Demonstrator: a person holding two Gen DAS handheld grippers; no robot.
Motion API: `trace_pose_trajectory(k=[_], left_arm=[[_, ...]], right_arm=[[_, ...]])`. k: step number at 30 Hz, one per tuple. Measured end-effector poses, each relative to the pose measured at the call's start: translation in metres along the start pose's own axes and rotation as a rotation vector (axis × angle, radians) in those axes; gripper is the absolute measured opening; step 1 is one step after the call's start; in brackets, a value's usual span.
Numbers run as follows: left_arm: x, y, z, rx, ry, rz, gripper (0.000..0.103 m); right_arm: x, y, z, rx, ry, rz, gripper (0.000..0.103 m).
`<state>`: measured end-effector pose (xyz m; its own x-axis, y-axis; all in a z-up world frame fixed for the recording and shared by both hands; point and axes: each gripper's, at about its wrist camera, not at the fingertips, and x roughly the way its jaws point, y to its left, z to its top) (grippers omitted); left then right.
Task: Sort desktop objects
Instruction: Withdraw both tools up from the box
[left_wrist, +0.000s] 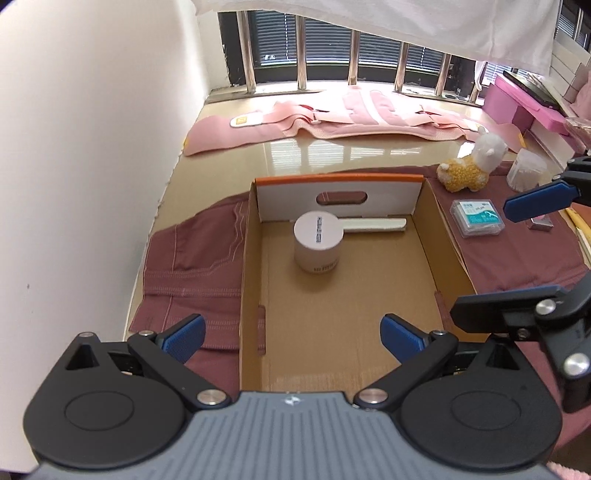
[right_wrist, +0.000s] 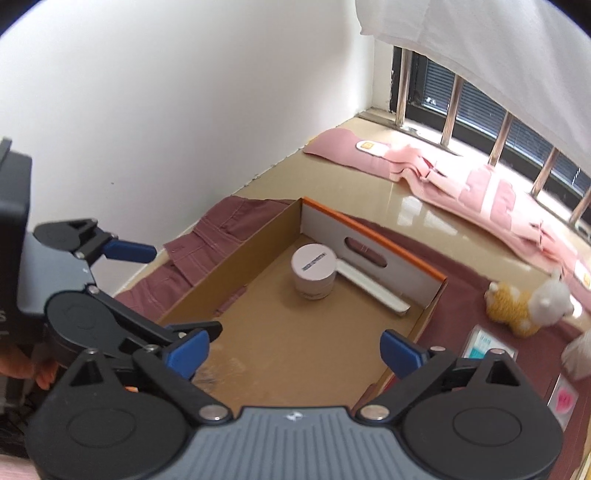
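While the jar (left_wrist: 318, 242) and a white bar (left_wrist: 375, 224) are sitting in the box (left_wrist: 255, 236), we are holding both grippers (left_wrist: 291, 338) (right_wrist: 291, 350) open and empty, leaving the toy (left_wrist: 471, 162) and case (left_wrist: 477, 218) outside.

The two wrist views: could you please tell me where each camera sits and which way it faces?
Left wrist: on the left gripper, looking down into the cardboard box; its open jaws and the right gripper show.
Right wrist: on the right gripper, over the box's near right corner, facing the wall; the left gripper shows.
Shared: box, white jar, plush toy.
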<state>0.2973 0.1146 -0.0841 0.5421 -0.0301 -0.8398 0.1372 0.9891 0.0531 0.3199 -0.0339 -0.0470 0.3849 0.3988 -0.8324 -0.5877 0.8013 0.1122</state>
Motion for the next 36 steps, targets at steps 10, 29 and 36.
trace_pose_trajectory(k=[10,29,36], left_arm=[[-0.022,0.015,-0.023,-0.084,0.016,-0.026,0.103],[-0.08,-0.01,-0.069,-0.174,-0.031,0.06,0.103],[-0.112,-0.052,-0.097,-0.18,-0.07,0.078,0.103]], right_arm=[[-0.024,0.024,-0.017,0.122,-0.022,-0.04,0.103],[-0.073,0.04,-0.073,0.213,-0.067,-0.068,0.103],[-0.11,0.039,-0.118,0.219,-0.103,-0.095,0.103]])
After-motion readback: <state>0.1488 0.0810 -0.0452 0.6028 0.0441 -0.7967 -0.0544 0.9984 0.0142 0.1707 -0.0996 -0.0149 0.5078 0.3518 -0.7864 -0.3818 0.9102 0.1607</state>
